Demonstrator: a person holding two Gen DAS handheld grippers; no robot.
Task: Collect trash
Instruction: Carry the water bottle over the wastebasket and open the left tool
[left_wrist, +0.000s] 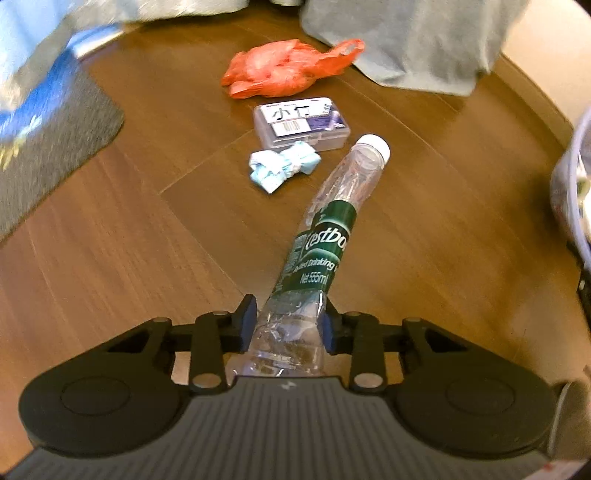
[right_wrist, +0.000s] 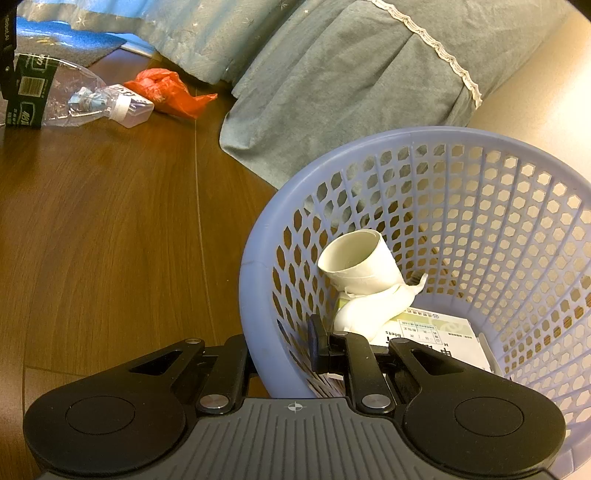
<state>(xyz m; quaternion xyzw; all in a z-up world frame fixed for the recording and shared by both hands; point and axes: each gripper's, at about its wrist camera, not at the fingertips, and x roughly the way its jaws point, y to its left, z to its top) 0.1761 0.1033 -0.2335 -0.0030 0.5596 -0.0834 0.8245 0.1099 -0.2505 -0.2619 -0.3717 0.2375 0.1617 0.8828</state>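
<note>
1. Fingers of the left gripper (left_wrist: 288, 325) clamp the base of the crushed plastic bottle (left_wrist: 325, 240), cap pointing away.
2. Right gripper (right_wrist: 280, 345) pinches the lavender basket (right_wrist: 369, 147) rim, off to the bottle's right.

Bottle (left_wrist: 325, 236) base hidden behind gripper body; basket (left_wrist: 576, 177) cut off

Grey mat (left_wrist: 55, 136), teal bedding (right_wrist: 332, 74), wooden floor (left_wrist: 129, 258).

The left tool (left_wrist: 289, 325) points steeply down, pads pressed inward; the right tool (right_wrist: 282, 345) is clamped.
</note>
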